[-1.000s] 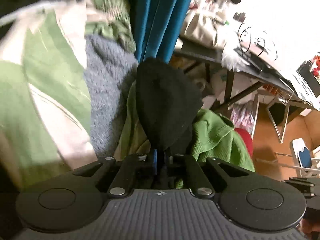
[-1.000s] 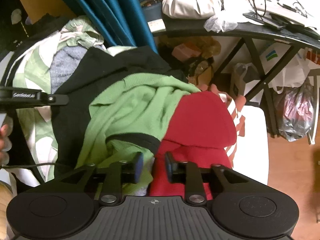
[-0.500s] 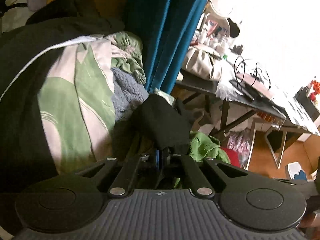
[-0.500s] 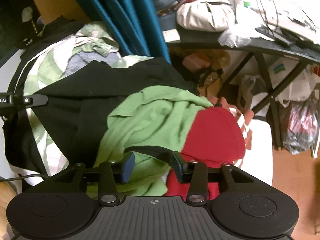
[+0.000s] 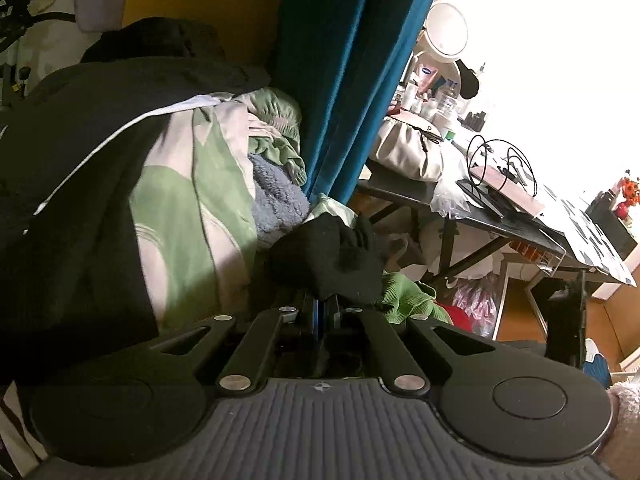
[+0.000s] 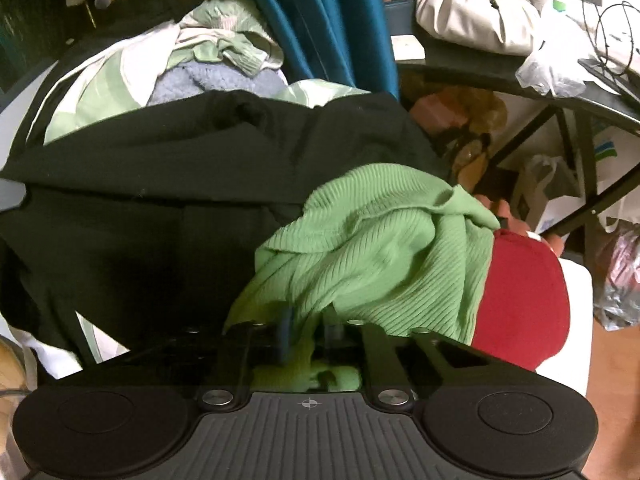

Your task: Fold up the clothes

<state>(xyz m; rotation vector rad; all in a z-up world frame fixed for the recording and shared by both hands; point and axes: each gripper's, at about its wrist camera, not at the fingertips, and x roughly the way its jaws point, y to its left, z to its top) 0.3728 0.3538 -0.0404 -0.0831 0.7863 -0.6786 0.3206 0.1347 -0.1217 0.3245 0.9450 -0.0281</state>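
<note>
The right gripper (image 6: 308, 330), wide apart 0.5 s ago, has now pinched a fold of the ribbed light-green knit top (image 6: 384, 240), which bunches over its 2 fingers. The left gripper (image 5: 325, 312) stays clamped on the black fabric garment (image 5: 326, 258), now slumped lower, heaped just beyond its fingertips

We see the left gripper (image 5: 325, 312) pinched tight on a bunched black knit garment (image 5: 326, 264). Crumpled green ribbed knit top (image 5: 404, 298) just right of it. Green-and-cream leaf-print fabric (image 5: 188, 216) left, fuzzy grey-blue blanket (image 5: 276, 196) behind, teal curtain (image 5: 344, 72), cluttered black table (image 5: 500, 224) right.
</note>
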